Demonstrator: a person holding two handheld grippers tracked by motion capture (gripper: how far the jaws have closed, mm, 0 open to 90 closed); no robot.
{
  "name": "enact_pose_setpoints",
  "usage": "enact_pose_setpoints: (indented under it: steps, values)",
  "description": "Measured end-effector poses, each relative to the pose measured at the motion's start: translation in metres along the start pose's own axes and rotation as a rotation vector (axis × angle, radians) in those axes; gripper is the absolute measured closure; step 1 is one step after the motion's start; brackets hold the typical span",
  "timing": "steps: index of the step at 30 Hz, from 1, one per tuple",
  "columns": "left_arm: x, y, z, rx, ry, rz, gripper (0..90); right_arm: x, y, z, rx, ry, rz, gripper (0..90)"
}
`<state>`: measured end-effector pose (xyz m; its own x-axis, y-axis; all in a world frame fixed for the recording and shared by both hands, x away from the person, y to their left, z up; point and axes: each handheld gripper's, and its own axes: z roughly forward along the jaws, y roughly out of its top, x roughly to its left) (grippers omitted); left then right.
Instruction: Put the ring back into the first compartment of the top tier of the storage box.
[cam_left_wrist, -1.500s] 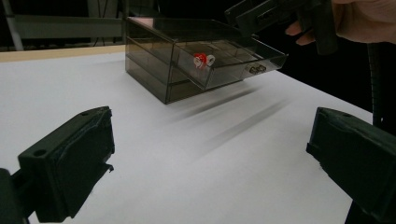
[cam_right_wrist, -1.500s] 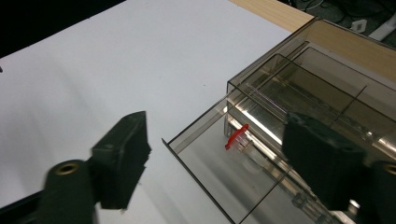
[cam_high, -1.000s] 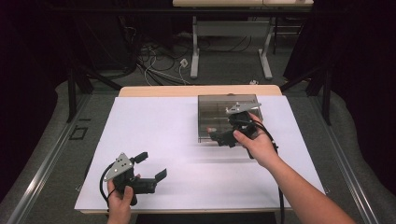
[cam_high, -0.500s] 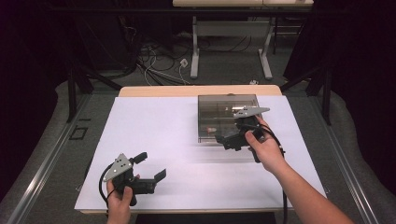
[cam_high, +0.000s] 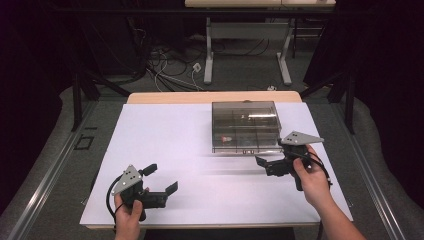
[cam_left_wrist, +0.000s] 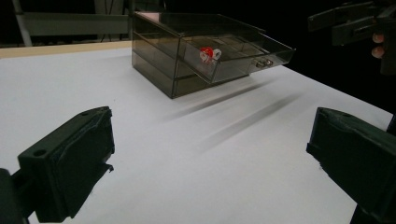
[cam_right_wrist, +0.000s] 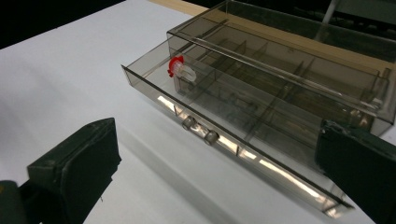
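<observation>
The smoky plastic drawer box (cam_high: 244, 126) stands at the far right of the white table (cam_high: 165, 145), its top drawer (cam_right_wrist: 224, 135) pulled out. A small clear piece with a red cap (cam_right_wrist: 181, 69) lies in one compartment — I cannot make out more. No readable label. My right gripper (cam_high: 272, 165) is spread just before the drawer; my left gripper (cam_high: 161, 179) — also spread — is well apart.

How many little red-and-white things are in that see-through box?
1 that I can see: the red-and-white piece lies in a corner compartment of the pulled-out drawer of the smoky box. Tinted walls could hide others.
</observation>
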<state>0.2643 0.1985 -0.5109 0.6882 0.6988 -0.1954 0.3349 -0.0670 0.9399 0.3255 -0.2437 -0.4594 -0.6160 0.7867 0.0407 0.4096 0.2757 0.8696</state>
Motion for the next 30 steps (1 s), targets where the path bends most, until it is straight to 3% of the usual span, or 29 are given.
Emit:
enact_pose_setpoints:
  steps: [9,18,27,30]
  values:
    - [0.002,0.001,0.004,0.005,-0.001,-0.001,0.4,-0.008,-0.028,-0.013,-0.019,-0.055,0.004,0.0]
    - [0.001,0.000,0.004,0.008,0.006,0.002,0.4,-0.010,-0.056,-0.022,-0.027,-0.081,-0.007,0.0]
    - [0.002,0.000,0.004,0.014,0.007,0.000,0.4,-0.006,-0.075,-0.028,-0.065,-0.081,-0.022,0.0]
    - [0.003,0.000,0.006,0.012,0.006,-0.004,0.4,-0.005,-0.081,-0.029,-0.089,-0.082,-0.004,0.0]
